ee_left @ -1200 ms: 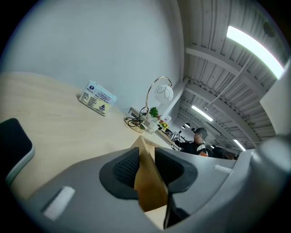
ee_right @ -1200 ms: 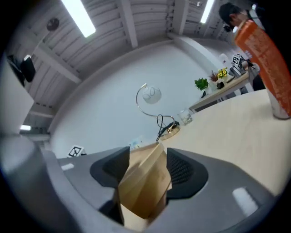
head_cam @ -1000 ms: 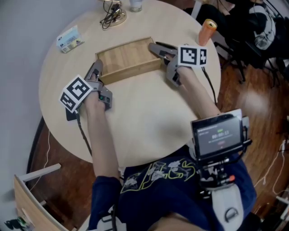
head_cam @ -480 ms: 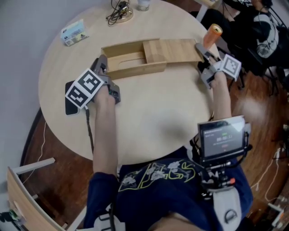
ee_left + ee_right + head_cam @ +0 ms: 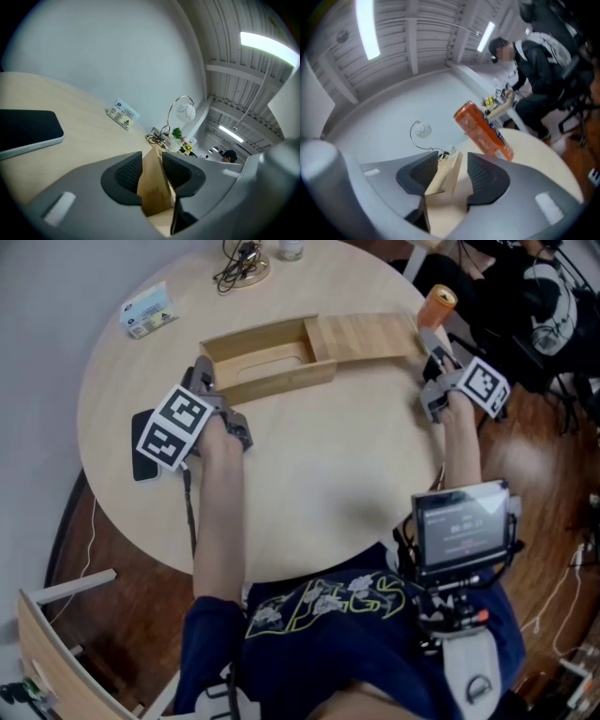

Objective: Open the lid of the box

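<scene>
The round wooden table [image 5: 309, 474] carries a shallow wooden box [image 5: 272, 381] near its far side. The box's sliding lid [image 5: 366, 334] is drawn about halfway out to the right. The left gripper [image 5: 201, 374] straddles the box's left end wall, its jaws just opening and loose around the wood. The right gripper [image 5: 429, 341] has the lid's right end between jaws that are also just opening, with a gap at one pad. An orange can [image 5: 436, 306] stands just beyond.

A round pale table [image 5: 319, 484] bears a wooden box [image 5: 267, 367] at twelve o'clock (its lid [image 5: 366, 337] slid toward two), an orange can [image 5: 435, 306] at two, cables [image 5: 239, 266] at twelve, a card [image 5: 148, 313] at ten, and a dark phone [image 5: 143, 460] at nine.
</scene>
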Demonstrator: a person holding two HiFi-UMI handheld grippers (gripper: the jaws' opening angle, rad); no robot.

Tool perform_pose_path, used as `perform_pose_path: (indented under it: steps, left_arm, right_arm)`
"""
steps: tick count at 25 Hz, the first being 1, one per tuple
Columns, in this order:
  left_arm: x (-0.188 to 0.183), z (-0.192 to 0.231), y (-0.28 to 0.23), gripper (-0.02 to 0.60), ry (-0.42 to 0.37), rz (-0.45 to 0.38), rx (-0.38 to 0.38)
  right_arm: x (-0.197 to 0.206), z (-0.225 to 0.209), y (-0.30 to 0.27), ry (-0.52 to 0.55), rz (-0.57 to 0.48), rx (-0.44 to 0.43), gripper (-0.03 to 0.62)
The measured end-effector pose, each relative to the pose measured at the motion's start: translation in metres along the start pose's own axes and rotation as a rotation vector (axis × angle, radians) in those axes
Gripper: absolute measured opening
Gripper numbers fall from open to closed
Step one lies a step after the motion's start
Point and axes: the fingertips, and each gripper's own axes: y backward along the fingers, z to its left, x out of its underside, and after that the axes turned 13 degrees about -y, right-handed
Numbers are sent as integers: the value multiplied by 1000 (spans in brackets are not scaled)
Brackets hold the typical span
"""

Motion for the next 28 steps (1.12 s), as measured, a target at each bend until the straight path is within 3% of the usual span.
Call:
perform_pose_path:
  steps: [3,5,7,10,13,15,17,19,22,25,28]
  left_arm:
    - [-1,0,-2,126,44,-29,-19]
    - [-1,-2,-1,124,77,-51,26]
    - [-14,-4,7,92,45,-120,74]
    - [-55,-22,30,72,-175,-271,189]
    - [-65,-76,63,43,-484,-335,468]
    - [-38,-113,83,3,-608,-282,702]
    - [-6,-132,92,3,-632,-198,850]
    - [20,-131,87,3,-621,-127,866]
    - [56,-124,75,3,-651,15,843]
    - [79,-127,78,2,-784,83,871]
    - [82,-126,78,3,-783,82,893]
  right_arm:
    - [-10,25,1,269,-62,43,264]
    - [-4,50,5,434,-77,67,254]
    - [22,83,4,535,-53,-6,204]
    - [91,135,-10,550,55,-292,148]
    - [162,167,-21,501,250,-557,135]
    - [198,182,-25,566,361,-648,122]
    - [223,188,-32,678,445,-653,112]
    - [243,172,-41,733,552,-599,89]
    - [258,163,-47,713,651,-572,11]
    - [257,164,-43,714,635,-563,11]
    - [245,153,-43,719,578,-493,11]
